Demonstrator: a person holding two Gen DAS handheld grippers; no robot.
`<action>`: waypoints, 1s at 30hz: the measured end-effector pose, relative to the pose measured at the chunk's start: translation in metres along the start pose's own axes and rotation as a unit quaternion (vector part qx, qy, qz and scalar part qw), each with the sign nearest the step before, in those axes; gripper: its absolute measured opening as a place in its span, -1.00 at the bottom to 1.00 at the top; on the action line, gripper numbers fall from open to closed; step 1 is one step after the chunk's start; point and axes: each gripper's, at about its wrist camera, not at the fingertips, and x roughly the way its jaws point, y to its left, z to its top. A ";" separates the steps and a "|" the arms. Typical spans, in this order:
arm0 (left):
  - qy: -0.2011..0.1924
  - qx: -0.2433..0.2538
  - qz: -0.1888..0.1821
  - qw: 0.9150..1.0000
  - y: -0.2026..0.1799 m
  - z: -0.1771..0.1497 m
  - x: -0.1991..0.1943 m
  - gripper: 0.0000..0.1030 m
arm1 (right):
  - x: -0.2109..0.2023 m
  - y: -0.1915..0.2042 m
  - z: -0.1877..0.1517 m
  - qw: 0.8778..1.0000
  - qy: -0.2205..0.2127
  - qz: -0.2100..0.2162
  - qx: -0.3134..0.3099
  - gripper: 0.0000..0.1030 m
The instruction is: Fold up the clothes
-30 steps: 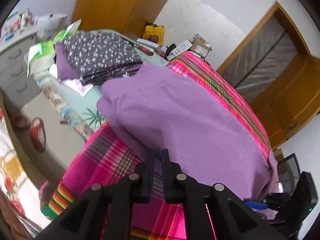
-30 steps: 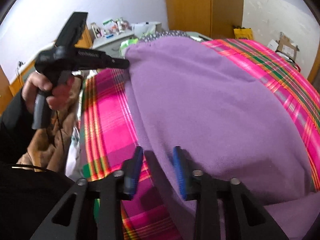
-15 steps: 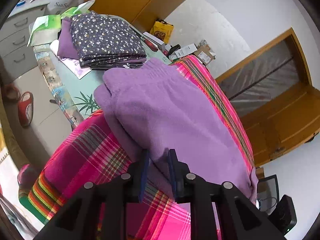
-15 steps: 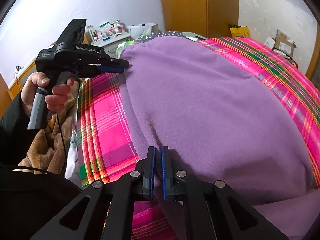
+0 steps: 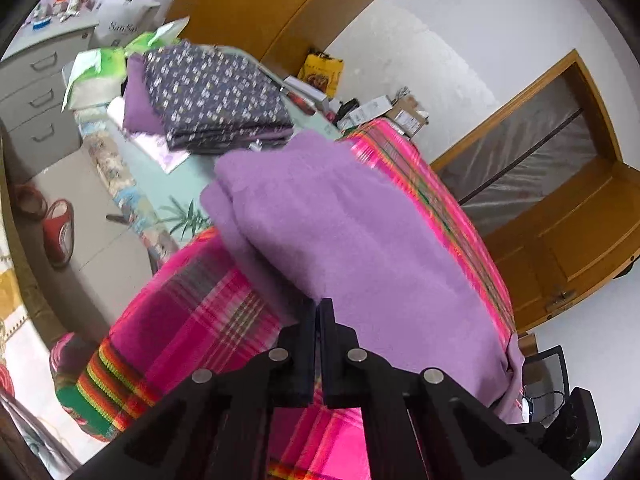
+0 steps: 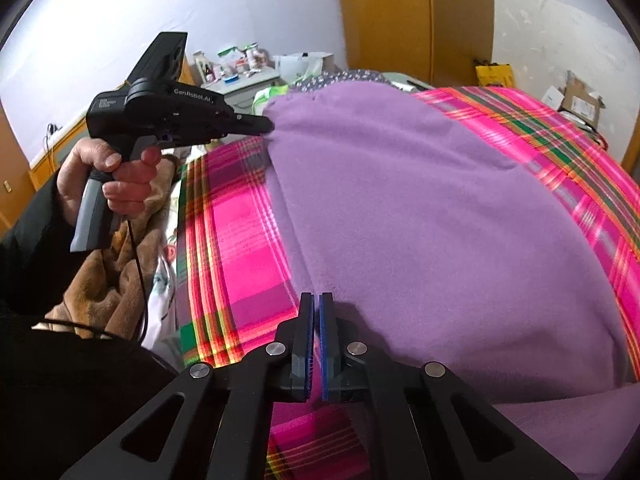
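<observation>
The purple garment (image 6: 440, 220) lies spread on the pink plaid blanket (image 6: 240, 240). The left claw (image 5: 319, 308) is pressed together on the garment's near edge, and the right claw (image 6: 316, 304) pinches the same edge. Folded clothes (image 5: 212, 96) sit beyond the garment.

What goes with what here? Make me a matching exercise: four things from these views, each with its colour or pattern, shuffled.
Things:
1. fleece garment
2. bed cover
3. folded stack's top cloth
4. slipper on the floor

Colours or patterns:
A. red
B. dark with small flowers
C. plain purple
D. pink plaid

Pairs: 1-C, 2-D, 3-B, 4-A
</observation>
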 end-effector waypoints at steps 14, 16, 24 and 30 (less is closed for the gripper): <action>0.007 0.008 -0.012 1.000 -0.005 0.000 -0.001 -0.97 | -0.006 0.002 -0.001 1.000 -0.016 -0.006 0.002 -0.88; 0.009 0.005 -0.012 1.000 -0.005 0.000 0.001 -0.96 | -0.004 0.003 0.003 1.000 -0.017 -0.011 0.001 -0.61; 0.005 0.017 -0.008 1.000 -0.009 0.001 0.001 -0.97 | 0.015 0.003 0.016 1.000 -0.005 -0.014 -0.004 -0.91; -0.002 0.028 -0.009 1.000 -0.011 0.002 -0.011 -0.97 | 0.008 0.003 0.017 1.000 -0.019 -0.013 -0.008 -0.97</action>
